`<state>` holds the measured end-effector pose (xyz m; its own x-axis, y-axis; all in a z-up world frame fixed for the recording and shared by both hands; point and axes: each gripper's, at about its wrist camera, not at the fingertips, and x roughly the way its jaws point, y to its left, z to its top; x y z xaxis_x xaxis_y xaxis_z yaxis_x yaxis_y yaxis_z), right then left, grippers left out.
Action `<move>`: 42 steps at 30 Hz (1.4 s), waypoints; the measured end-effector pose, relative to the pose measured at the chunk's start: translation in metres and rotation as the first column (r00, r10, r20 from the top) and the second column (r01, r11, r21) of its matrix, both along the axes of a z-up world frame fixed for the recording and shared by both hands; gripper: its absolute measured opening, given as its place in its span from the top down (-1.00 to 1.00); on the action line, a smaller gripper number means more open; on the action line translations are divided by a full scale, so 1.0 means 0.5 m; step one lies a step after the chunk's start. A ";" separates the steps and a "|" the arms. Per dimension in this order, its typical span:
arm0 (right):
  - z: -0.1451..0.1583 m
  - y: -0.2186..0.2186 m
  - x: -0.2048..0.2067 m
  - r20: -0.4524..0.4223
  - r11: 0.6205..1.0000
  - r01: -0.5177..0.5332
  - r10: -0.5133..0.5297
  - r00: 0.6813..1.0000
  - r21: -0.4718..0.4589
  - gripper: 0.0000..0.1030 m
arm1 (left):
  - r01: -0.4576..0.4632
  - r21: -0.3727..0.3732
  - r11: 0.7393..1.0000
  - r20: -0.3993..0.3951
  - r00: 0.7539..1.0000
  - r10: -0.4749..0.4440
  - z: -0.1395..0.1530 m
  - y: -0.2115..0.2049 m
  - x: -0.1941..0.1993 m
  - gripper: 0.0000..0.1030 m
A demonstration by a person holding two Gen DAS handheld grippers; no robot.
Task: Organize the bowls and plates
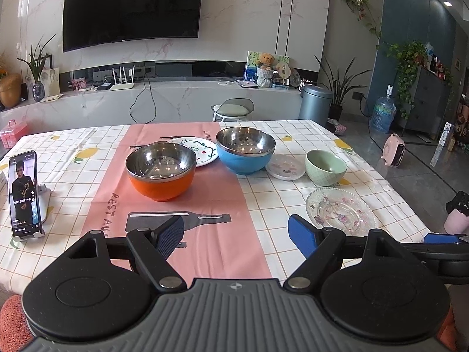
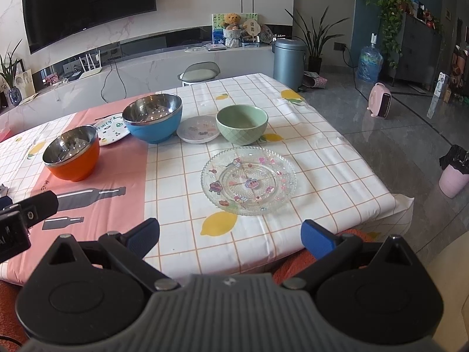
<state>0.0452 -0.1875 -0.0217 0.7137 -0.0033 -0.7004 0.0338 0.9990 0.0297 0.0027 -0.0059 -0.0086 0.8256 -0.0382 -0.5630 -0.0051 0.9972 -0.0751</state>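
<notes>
On the table stand an orange steel-lined bowl, a blue steel-lined bowl and a green ceramic bowl. A white fruit-patterned plate lies behind the orange bowl. Between the blue and green bowls sits a small white saucer. A clear glass plate with cartoon stickers lies nearest. My left gripper hangs open over the pink cloth, empty. My right gripper is open near the front table edge, just before the glass plate.
A phone on a stand plays video at the table's left edge. Chopsticks lie beside the patterned plate. The table's right edge drops to a grey floor with a pink bin. A stool stands beyond the far edge.
</notes>
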 end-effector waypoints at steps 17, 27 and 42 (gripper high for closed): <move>-0.002 -0.003 -0.002 -0.005 1.000 0.008 -0.008 1.000 0.009 -0.95 | 0.003 -0.001 1.000 -0.001 1.000 -0.003 0.000 -0.005 -0.001 -0.84; -0.002 -0.006 -0.003 -0.005 1.000 0.009 -0.009 1.000 0.010 -0.95 | 0.003 -0.001 1.000 -0.001 1.000 -0.003 0.000 -0.006 -0.001 -0.84; -0.003 -0.007 -0.005 -0.011 1.000 0.009 -0.009 1.000 0.015 -0.95 | 0.004 -0.001 1.000 -0.002 1.000 -0.004 -0.002 -0.008 -0.002 -0.84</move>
